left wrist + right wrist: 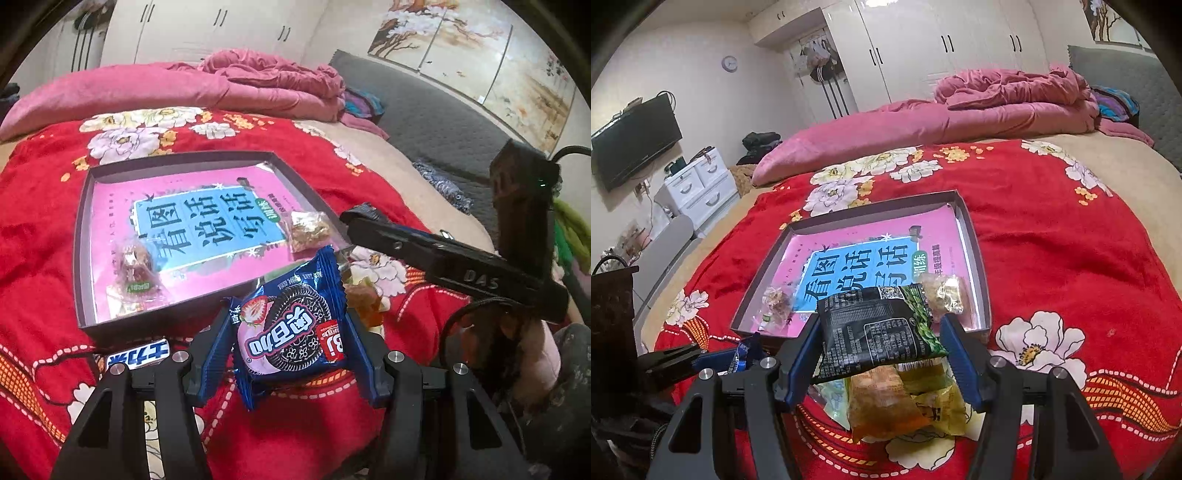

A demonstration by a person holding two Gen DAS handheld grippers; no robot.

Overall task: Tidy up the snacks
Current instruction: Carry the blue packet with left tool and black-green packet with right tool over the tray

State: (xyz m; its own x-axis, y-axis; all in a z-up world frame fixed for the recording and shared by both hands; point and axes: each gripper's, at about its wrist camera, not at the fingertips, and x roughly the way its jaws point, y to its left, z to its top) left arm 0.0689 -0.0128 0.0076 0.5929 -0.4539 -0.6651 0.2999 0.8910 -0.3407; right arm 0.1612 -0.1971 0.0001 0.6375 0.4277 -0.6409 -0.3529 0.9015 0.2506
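Left wrist view: the left gripper [290,339] clasps a blue cookie packet [290,332] between its blue fingers [214,354], both pads pressed against the wrapper's sides, lifted above a red floral blanket [44,229]. At about eleven o'clock from the packet sits a shallow dark box lid [83,236], lined with a pink and blue book cover [199,221]. Inside it lie two clear-wrapped sweets: a reddish wrapped candy [135,271] at the lid's near left and a golden wrapped snack [309,230] at its near right corner. A blue-and-white bar wrapper [136,355] rests on the blanket at nine o'clock from the packet, just outside the lid. The right gripper [443,254] crosses the frame at two o'clock; from this side, whether it grips anything cannot be told.

Right wrist view: the right gripper [881,332] clamps a black and green snack bag [879,332] between its fingers, held just above the lid's near edge [984,295]. Directly below, at six o'clock, a small heap of yellow-orange wrapped snacks [886,406] lies on the blanket. The golden snack [945,293] sits at one o'clock from the bag, the reddish candy [775,301] at ten o'clock. The left gripper [676,363] shows at nine o'clock, a corner of blue wrapper [742,360] at its tip.
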